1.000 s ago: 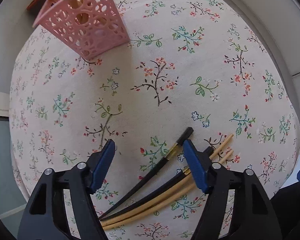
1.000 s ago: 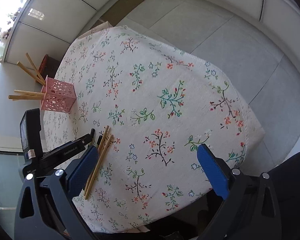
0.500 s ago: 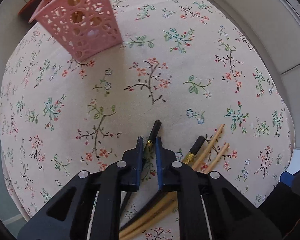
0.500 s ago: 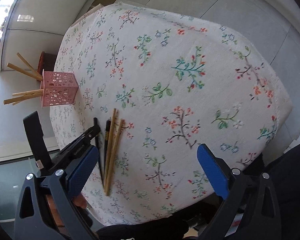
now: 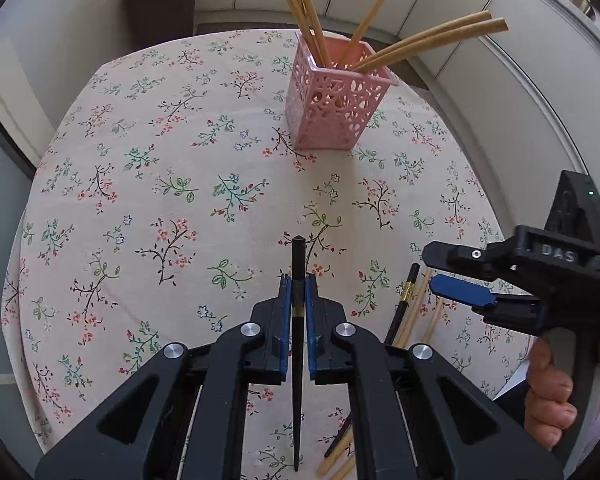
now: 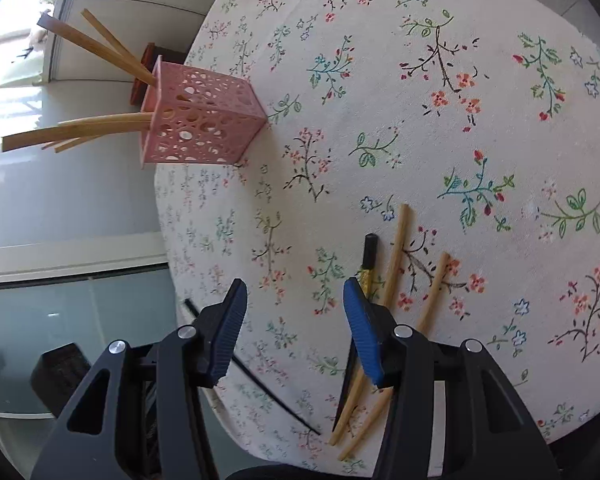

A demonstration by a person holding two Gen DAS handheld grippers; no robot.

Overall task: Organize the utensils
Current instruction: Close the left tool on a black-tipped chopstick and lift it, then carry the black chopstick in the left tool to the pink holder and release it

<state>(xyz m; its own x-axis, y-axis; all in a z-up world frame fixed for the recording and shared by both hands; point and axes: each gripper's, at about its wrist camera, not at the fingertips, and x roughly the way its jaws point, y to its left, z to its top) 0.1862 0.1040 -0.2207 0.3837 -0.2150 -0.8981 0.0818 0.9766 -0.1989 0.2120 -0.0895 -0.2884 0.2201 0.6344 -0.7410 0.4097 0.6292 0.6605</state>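
Black chopstick [image 5: 298, 344] — clamped in left gripper [image 5: 297, 300], right gripper [image 6: 296, 334] agape

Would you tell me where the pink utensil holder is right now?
In the left wrist view the pink utensil holder stands on the far part of the floral tablecloth, ahead and slightly right of the left gripper, with wooden chopsticks in it.

We see the utensil holder [image 5: 334, 110] standing on the tablecloth [image 5: 160, 184], chopsticks [image 5: 428, 40] in it; loose chopsticks [image 6: 396, 280] lie nearer us.
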